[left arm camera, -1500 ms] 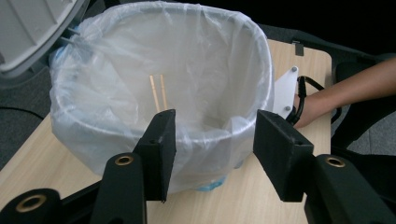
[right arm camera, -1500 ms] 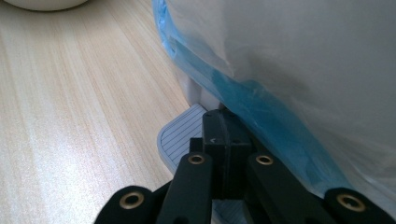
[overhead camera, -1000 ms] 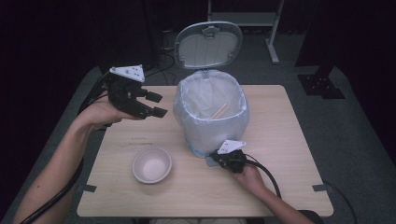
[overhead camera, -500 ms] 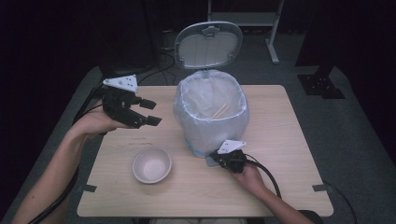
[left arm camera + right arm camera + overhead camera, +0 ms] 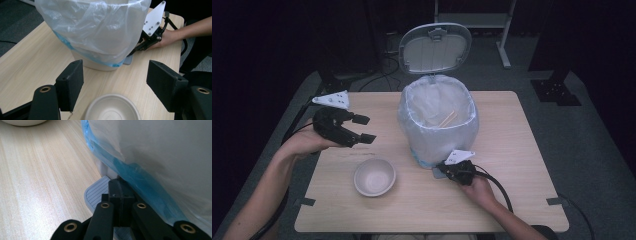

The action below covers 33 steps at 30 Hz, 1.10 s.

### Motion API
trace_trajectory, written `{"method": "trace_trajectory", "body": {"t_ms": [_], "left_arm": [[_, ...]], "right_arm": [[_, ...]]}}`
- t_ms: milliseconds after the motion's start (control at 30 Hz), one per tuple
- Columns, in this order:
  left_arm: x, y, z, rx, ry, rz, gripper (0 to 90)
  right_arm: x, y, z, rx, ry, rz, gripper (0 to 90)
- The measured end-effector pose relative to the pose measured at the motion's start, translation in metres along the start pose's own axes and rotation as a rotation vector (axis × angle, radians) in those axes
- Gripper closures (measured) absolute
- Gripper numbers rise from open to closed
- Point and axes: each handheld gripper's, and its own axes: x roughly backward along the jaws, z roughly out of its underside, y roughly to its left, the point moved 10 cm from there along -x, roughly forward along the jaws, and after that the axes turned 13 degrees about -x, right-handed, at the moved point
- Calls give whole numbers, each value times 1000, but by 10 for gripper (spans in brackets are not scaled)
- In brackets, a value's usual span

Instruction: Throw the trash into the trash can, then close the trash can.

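A white pedal bin (image 5: 437, 132) lined with a clear and blue plastic bag stands mid-table, its lid (image 5: 435, 47) tipped up. Wooden sticks (image 5: 448, 119) lie inside it. My right gripper (image 5: 443, 171) is shut, with its tip resting on the grey ribbed pedal (image 5: 96, 190) at the bin's foot. My left gripper (image 5: 366, 129) hovers left of the bin, above and behind a white empty bowl (image 5: 374, 176). Its jaws have just been opening and are open with nothing between them. In the left gripper view the bowl (image 5: 112, 108) sits low between the pads (image 5: 71, 83), with the bin (image 5: 100, 32) beyond.
The wooden table (image 5: 512, 150) has bare room to the right of the bin and along its front edge. Cables trail from both grippers off the table's left and front sides. Dark floor and stands surround the table.
My left gripper has moved left and down toward the bowl, away from the bin, and its jaws stand wider. The right gripper has stayed on the pedal.
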Motion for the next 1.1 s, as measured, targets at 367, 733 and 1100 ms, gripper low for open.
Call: {"method": "trace_trajectory", "body": {"t_ms": [367,733,1100], "left_arm": [[-1,-5,13,6,-20,1,288],[2,-7,21,11,-32,1,282],[-3,-14,32,10,-43,11,274]], "right_arm": [[0,1,0,-12,4,-6,899],[0,1,0,-8,9,-2,899],[0,0,0,-4,8,0,899]]}}
